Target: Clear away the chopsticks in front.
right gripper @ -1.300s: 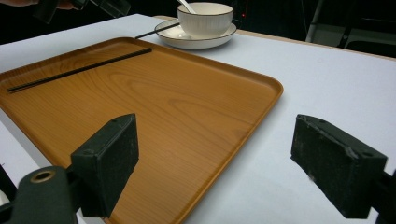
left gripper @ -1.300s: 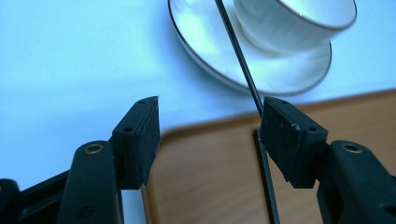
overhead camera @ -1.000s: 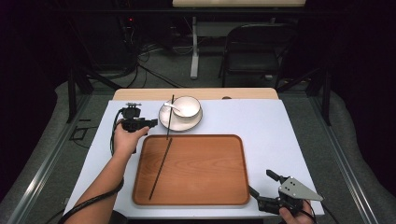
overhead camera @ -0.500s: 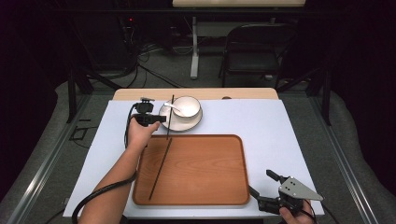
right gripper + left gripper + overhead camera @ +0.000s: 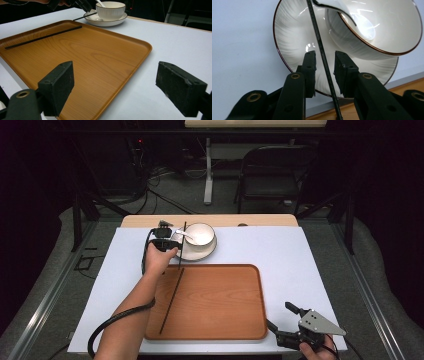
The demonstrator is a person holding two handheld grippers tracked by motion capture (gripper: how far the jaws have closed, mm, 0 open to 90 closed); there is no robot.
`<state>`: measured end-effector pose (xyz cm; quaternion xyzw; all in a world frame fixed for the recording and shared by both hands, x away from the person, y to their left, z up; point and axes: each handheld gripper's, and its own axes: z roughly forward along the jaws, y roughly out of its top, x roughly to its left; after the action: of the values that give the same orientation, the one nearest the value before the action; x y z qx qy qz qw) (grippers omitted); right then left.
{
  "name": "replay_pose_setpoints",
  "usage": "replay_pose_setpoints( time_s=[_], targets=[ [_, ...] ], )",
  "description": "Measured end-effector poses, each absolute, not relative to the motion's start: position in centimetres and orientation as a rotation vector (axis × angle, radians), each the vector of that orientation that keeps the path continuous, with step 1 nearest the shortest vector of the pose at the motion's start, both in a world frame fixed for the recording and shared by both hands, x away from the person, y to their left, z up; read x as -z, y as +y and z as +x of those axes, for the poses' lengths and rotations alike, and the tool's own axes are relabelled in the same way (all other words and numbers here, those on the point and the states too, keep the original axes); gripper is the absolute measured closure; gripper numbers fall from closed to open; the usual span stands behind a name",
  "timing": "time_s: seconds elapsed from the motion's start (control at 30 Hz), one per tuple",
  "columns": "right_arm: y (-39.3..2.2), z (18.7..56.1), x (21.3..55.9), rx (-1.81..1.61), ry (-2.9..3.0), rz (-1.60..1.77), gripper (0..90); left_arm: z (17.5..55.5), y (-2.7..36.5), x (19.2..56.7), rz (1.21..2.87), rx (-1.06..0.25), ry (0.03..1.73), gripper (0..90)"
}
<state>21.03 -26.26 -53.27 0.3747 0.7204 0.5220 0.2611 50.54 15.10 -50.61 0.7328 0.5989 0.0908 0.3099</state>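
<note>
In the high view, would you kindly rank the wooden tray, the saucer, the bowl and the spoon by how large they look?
1. Wooden tray, by far the largest.
2. Saucer, which sticks out around the bowl.
3. Bowl, sitting on the saucer.
4. Spoon, smallest; partly hidden inside the bowl, so its full length is unsure.

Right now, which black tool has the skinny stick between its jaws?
The left tool, up by the saucer: the black chopstick runs between its open jaws. The right tool gapes over the tray's corner.

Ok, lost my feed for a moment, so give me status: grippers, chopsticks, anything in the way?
Left gripper open, straddling chopstick over saucer. Right gripper open, idle by tray. Second chopstick on tray. Bowl close alongside.
</note>
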Motion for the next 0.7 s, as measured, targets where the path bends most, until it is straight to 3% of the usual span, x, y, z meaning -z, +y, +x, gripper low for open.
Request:
replay_pose_setpoints(
  time_s=[0.3, 0.7],
  targets=[
    [-26.3, 21.0, 53.3, -1.413, 1.951, 1.012, 14.6, 51.3, 14.7, 51.2, 1.927, -0.196, 1.630, 73.3],
    [-26.2, 21.0, 53.3, -1.413, 1.953, 1.013, 14.6, 52.5, 14.9, 51.9, 1.872, -0.112, 1.774, 84.5]
  ],
)
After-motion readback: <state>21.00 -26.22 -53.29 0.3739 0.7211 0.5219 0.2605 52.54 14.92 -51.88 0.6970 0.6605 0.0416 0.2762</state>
